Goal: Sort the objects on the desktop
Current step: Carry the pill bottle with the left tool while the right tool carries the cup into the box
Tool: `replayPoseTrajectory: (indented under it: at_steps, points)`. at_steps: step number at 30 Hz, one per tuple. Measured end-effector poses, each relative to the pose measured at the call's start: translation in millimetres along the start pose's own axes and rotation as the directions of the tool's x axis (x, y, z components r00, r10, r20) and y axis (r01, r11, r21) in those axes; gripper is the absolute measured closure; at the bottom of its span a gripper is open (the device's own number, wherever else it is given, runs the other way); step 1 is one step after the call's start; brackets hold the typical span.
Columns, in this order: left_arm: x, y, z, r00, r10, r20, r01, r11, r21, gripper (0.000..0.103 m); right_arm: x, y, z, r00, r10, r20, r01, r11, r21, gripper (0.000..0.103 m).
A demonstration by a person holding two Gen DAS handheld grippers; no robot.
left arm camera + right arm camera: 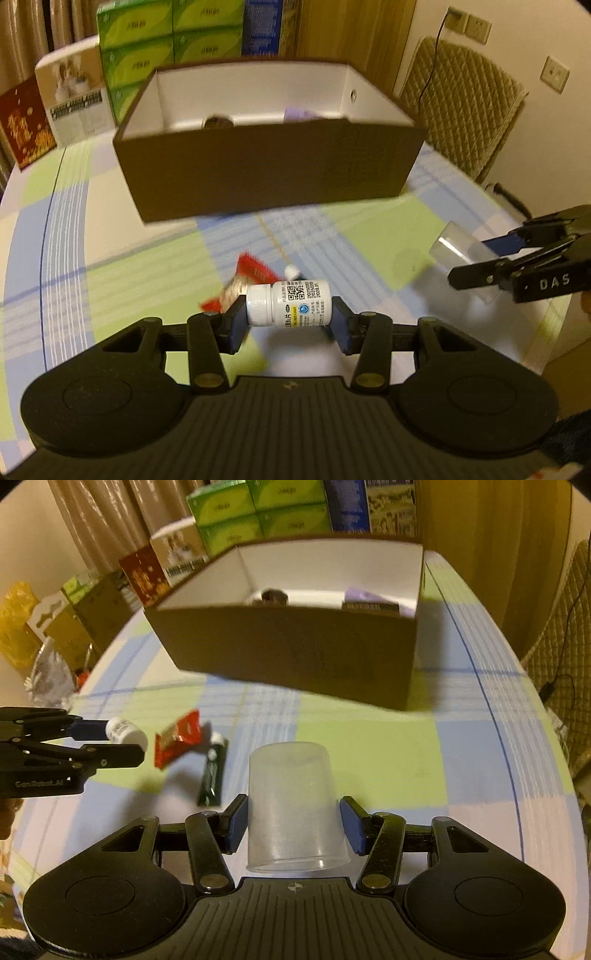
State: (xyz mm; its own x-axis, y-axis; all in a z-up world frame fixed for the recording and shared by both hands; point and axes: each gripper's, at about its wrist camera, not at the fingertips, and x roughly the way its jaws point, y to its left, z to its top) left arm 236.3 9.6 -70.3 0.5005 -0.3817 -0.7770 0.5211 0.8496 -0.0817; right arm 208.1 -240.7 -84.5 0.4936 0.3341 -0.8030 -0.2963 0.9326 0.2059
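My left gripper [288, 321] is shut on a small white pill bottle [290, 302], held sideways above the checked tablecloth; the same bottle [125, 731] shows at the left of the right wrist view. My right gripper [293, 825] is shut on a clear plastic cup [295, 808], its base pointing away from me; from the left wrist view the cup [458, 251] hangs at the right edge. Ahead stands an open brown box [266, 173] with a white inside and a few items in it. A red snack packet [177, 738] and a dark green tube [213, 771] lie on the cloth.
Green tissue packs [155, 48], a blue box [260, 27] and printed cartons [74, 99] stand behind the brown box. A quilted chair [461, 107] is at the right. Bags and cartons [55, 627] crowd the floor beyond the table's left edge.
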Motion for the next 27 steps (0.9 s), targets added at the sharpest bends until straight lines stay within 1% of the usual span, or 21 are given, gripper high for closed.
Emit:
replayPoseTrajectory:
  at_steps: [4, 10, 15, 18, 21, 27]
  points:
    - [-5, 2, 22, 0.999, -0.009, 0.043, 0.009, 1.000, 0.011, 0.061, -7, 3, 23, 0.999, 0.020, 0.042, -0.020, 1.000, 0.007, 0.052]
    - [-10, 6, 59, 0.993, -0.005, 0.119, 0.000, 0.999, 0.035, 0.061, -15, 10, 66, 0.991, 0.044, 0.124, -0.042, 0.999, -0.018, 0.052]
    - [-9, 11, 89, 0.986, 0.010, 0.165, -0.021, 0.998, 0.062, 0.061, -11, 15, 99, 0.984, 0.051, 0.170, -0.043, 0.998, -0.049, 0.052]
    - [-5, 17, 107, 0.984, 0.015, 0.178, -0.028, 0.997, 0.071, 0.061, -4, 16, 120, 0.980, 0.045, 0.192, -0.036, 0.998, -0.050, 0.052]
    - [3, 25, 125, 0.982, 0.024, 0.187, -0.038, 0.997, 0.070, 0.061, 5, 14, 142, 0.978, 0.046, 0.201, -0.042, 0.999, -0.026, 0.052]
    - [27, 46, 166, 0.982, 0.040, 0.187, -0.050, 0.998, 0.050, 0.061, 33, 5, 185, 0.980, 0.036, 0.194, -0.041, 0.999, 0.021, 0.052]
